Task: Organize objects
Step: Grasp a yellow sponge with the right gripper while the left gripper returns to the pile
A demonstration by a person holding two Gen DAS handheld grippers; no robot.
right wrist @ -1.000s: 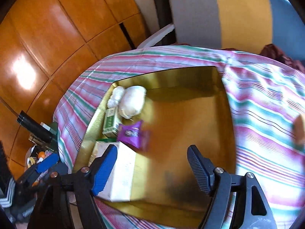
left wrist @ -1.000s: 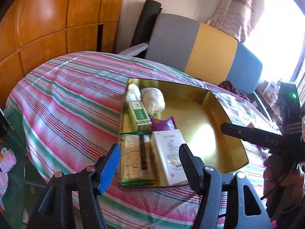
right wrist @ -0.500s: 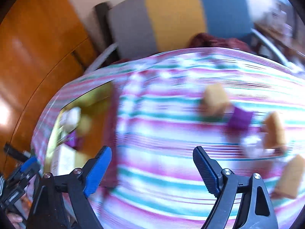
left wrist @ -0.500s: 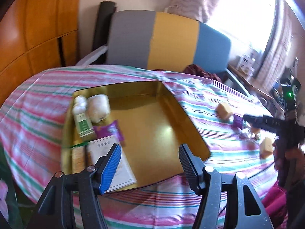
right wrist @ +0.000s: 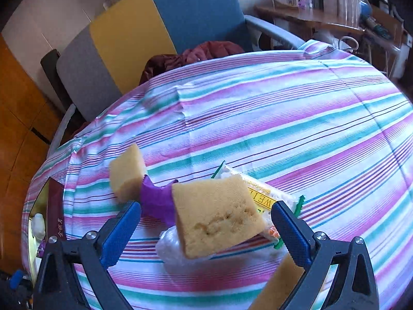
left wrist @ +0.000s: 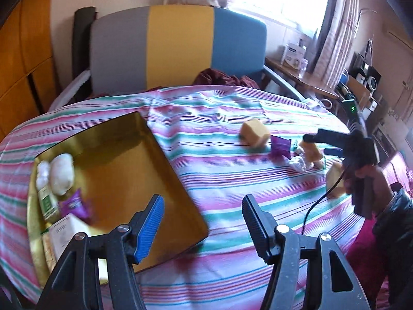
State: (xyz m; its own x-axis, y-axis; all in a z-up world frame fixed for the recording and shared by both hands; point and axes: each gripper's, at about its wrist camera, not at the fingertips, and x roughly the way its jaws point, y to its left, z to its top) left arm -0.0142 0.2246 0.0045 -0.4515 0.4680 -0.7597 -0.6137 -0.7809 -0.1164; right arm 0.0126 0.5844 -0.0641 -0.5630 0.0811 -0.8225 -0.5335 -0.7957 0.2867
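Both views have swung from the tray (left wrist: 124, 160), now at the left of the left view, to the bench's (right wrist: 284, 118) sponges. The right claw (right wrist: 206, 226), spread and holding nothing, hovers low around the center sponge (right wrist: 216, 217). The left claw (left wrist: 202, 222) hangs spread over the tray's corner.

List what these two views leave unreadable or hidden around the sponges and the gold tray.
- Gold tray, left wrist view: its contents are blurred and labels unreadable; the left gripper covers its near edge.
- Clear bag, right wrist view: mostly hidden under the big sponge.
- Lowest sponge, right wrist view: cut off by the right gripper.
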